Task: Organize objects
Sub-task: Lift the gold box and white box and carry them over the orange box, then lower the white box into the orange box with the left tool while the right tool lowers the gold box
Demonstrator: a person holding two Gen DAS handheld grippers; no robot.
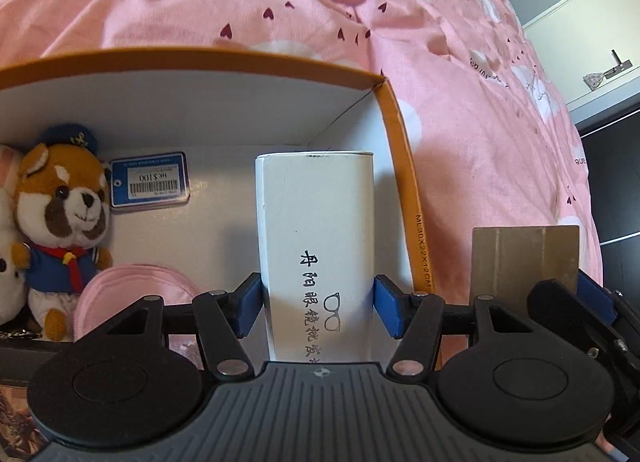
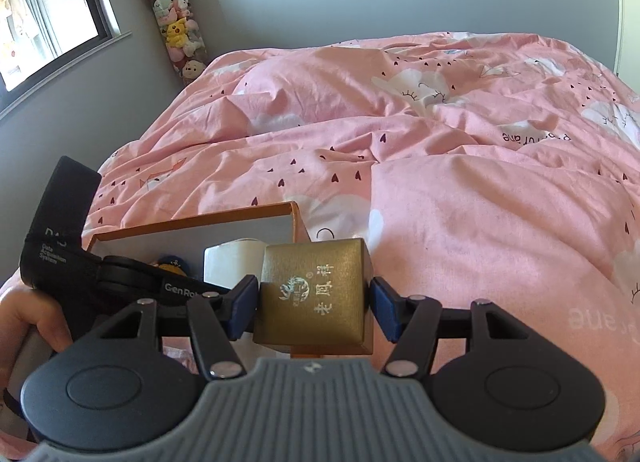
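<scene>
Mid-packing: the left gripper (image 1: 318,304) clamped a white glasses box (image 1: 316,238) over the orange-rimmed box (image 1: 404,181); the right gripper (image 2: 314,308) gripped a gold box (image 2: 314,294) (awaiting its turn). Next, seemingly: lowering and releasing inside.

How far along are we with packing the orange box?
Done: plush fox, blue tag and pink pouch lie in the orange box. In hand: left gripper holds the white case; right gripper holds the gold box. Left: setting both down inside.
</scene>
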